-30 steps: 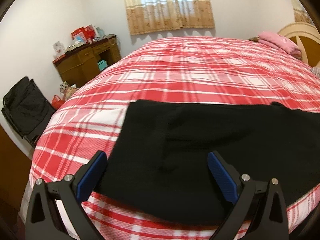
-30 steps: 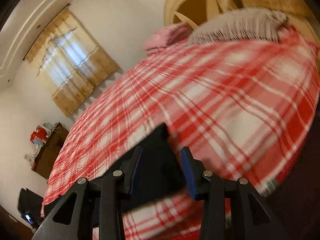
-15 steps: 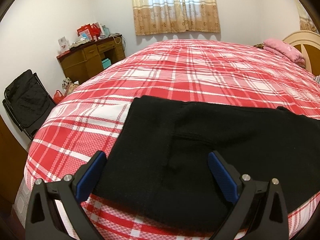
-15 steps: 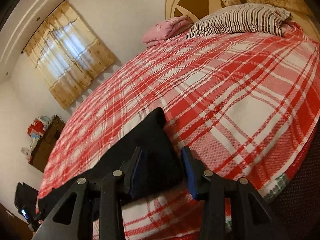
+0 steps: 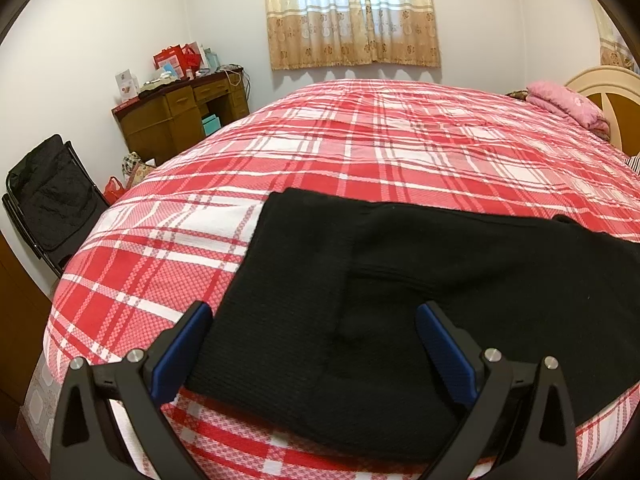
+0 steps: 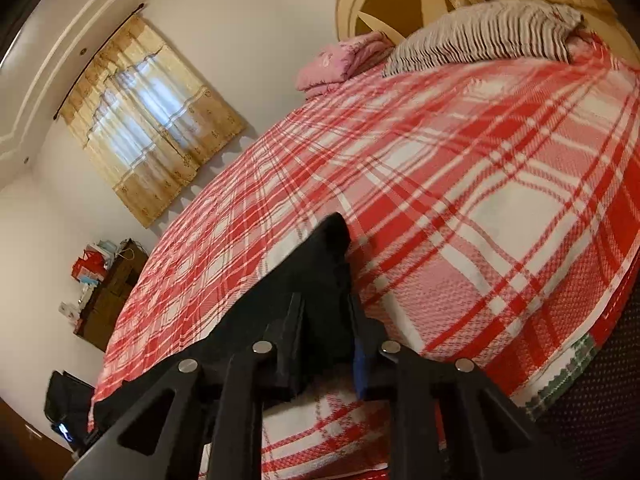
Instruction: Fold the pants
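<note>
Left wrist view: pants [image 5: 400, 296] lie flat on the bed [image 5: 360, 152], near its front edge, already doubled leg on leg by the look of the seam line running across the cloth. Left gripper [image 5: 312, 344] is spread wide, nothing between its blue pads [image 5: 180, 350]; it hovers low over the near-left corner of the pants, one finger beside the left edge, the other over the cloth. Dresser [image 5: 180, 116], chair [image 5: 52, 196] and curtain [image 5: 352, 12] in background; pink blanket [image 5: 564, 104] by the headboard. Right wrist view: frame is motion-blurred. Right gripper [image 6: 326, 344] is clenched on the black fabric at the pants [image 6: 312, 280] end; a peak of cloth stands up past the fingers, so that end appears lifted off the bed [image 6: 480, 184]. Striped pillow [image 6: 488, 36] far off. Judgement: step in hand is gathering both ends for the next fold. To do it well, left should drop onto the near corner and pinch all layers, not only the top one, matching the right's hold; then carry both together, keeping the edge taut so layers do not slide. Risk: a partial pinch leaves the lower leg behind.
</note>
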Motion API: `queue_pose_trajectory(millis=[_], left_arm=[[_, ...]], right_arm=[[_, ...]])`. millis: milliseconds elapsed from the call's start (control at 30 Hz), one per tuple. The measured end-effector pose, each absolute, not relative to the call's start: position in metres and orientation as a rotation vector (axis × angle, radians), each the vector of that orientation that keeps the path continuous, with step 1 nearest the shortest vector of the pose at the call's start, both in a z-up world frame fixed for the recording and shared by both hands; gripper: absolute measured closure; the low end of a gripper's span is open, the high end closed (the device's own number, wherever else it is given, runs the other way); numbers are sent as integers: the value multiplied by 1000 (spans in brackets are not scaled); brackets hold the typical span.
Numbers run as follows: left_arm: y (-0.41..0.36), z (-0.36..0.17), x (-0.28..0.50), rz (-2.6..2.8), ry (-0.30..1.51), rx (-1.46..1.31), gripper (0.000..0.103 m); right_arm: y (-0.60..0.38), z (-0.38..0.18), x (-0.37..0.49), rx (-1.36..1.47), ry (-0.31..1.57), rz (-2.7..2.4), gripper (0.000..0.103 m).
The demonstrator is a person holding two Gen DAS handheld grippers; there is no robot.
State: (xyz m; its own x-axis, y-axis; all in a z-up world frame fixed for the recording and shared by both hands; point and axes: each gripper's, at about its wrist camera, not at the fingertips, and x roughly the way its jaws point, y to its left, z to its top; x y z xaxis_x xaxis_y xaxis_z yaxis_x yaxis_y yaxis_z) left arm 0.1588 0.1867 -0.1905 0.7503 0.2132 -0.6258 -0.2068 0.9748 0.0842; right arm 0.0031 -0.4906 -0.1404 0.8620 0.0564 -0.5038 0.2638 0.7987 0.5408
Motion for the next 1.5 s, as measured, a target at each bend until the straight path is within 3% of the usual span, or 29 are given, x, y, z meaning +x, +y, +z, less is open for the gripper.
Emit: queue_pose_trajectory(millis=[767,1500], left_arm=[[188,-191,158,229,682,8,0],[187,-192,158,226,669,7,0]], right_arm=[[-367,-80,35,383,515,161,92],[-239,-113,91,269,651,384,92]])
